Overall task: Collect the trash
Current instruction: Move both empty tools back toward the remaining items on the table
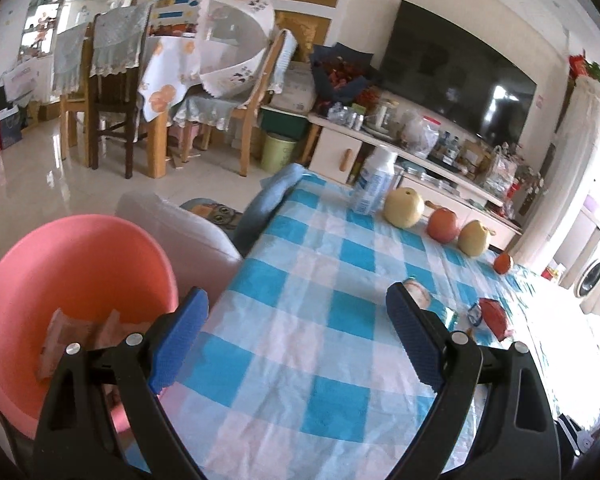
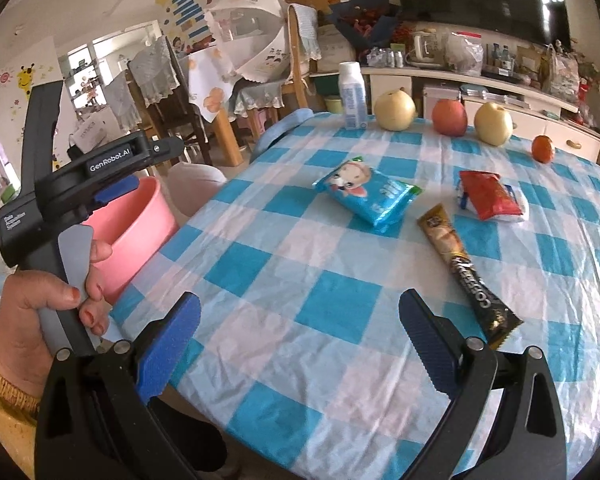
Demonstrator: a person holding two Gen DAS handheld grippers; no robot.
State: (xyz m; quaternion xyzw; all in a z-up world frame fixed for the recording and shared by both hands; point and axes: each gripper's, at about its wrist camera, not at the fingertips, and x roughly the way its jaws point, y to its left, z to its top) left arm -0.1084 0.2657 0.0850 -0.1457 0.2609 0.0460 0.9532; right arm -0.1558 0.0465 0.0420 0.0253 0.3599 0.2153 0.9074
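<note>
Pink basin at nine o'clock off the table edge, one wrapper already inside. Left gripper and right gripper both spread wide, empty. Between pickups, by the look of it; coffee sachet at two o'clock of the right gripper likely next, needing a reach and a squeeze across its width.

Table, blue-white checked cloth. 12 o'clock edge: white bottle, pear, apple, second pear, orange. Centre: blue snack pack. 2 o'clock: red packet. 3 o'clock: coffee sachet.
</note>
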